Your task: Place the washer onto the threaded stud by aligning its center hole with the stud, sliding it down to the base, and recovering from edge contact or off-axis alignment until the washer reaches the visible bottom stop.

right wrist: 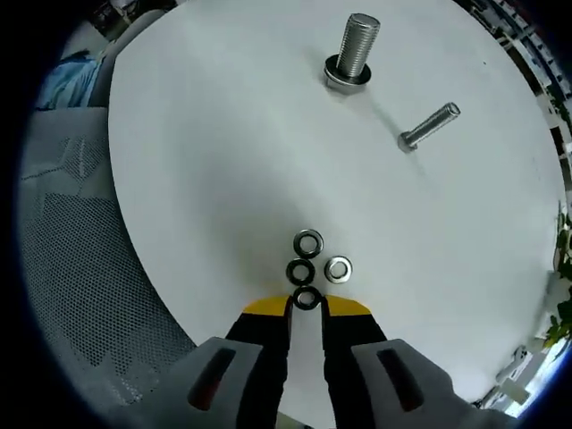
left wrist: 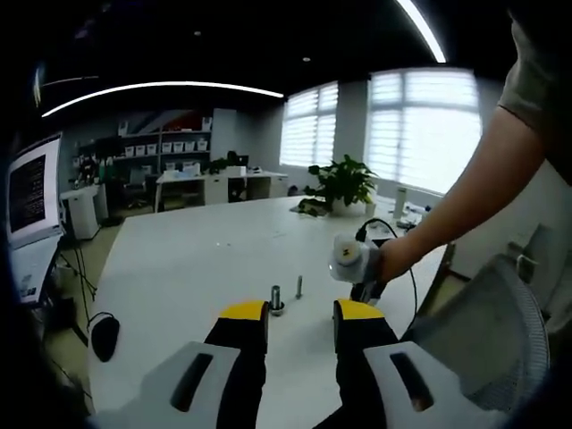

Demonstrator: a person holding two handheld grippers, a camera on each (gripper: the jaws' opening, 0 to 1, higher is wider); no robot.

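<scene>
Four washers clustered on white table [right wrist: 223,161], right at tips of right gripper [right wrist: 307,308]. Nearest washer [right wrist: 307,298] sits btwn its jaws, which stand narrowly apart; can't tell if pinched yet. Threaded stud [right wrist: 355,49] upright, well beyond washers, axis vertical; thinner bolt [right wrist: 429,126] stands just beside stud. Left gripper [left wrist: 300,315] jaws spread, empty, farther off. Right nearer: probably grab, lift, carry fwd to stud.
</scene>
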